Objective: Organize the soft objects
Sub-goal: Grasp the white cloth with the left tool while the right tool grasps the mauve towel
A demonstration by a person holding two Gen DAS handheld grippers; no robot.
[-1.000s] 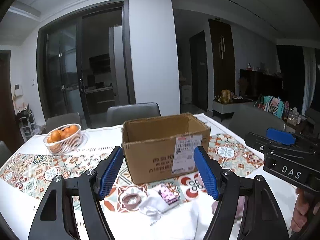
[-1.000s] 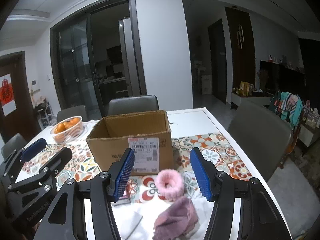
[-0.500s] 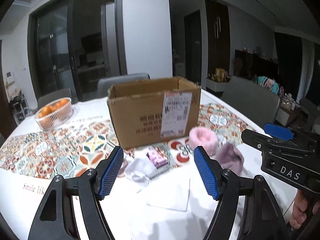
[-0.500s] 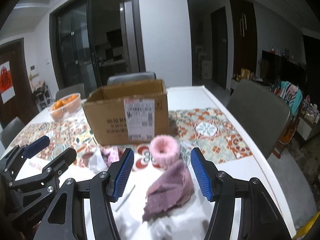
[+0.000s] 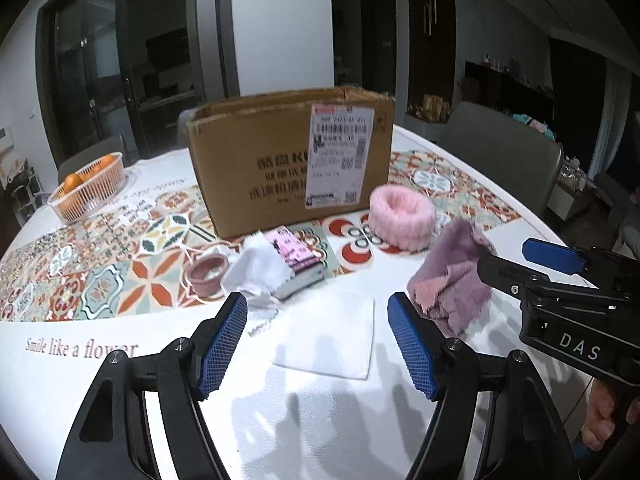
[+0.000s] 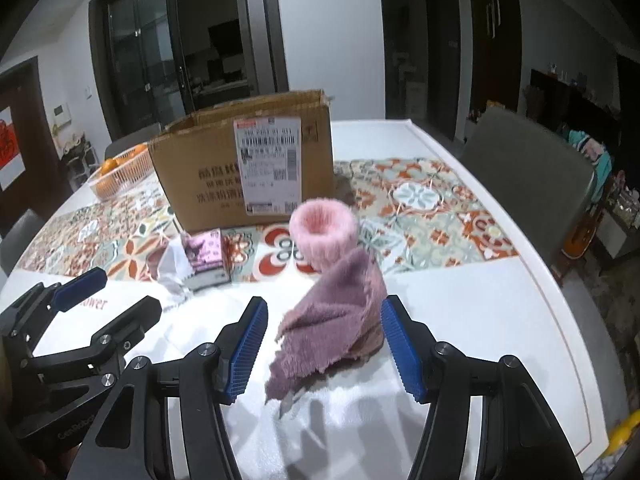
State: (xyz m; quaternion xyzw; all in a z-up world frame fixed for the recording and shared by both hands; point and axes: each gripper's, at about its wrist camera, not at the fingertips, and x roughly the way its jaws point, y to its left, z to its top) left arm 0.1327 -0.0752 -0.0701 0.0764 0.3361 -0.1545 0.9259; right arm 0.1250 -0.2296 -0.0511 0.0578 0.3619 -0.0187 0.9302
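Right gripper (image 6: 323, 346) lowered, jaws open astride purple towel (image 6: 336, 320), no contact. Left gripper (image 5: 318, 346) open, dropped over white cloth (image 5: 332, 332). Cardboard box (image 5: 288, 160) awaits; grasps next.

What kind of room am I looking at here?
Most likely a home dining area: a white dining table with a patterned tile-print runner, grey upholstered chairs around it, and a basket of oranges beside a cardboard box.
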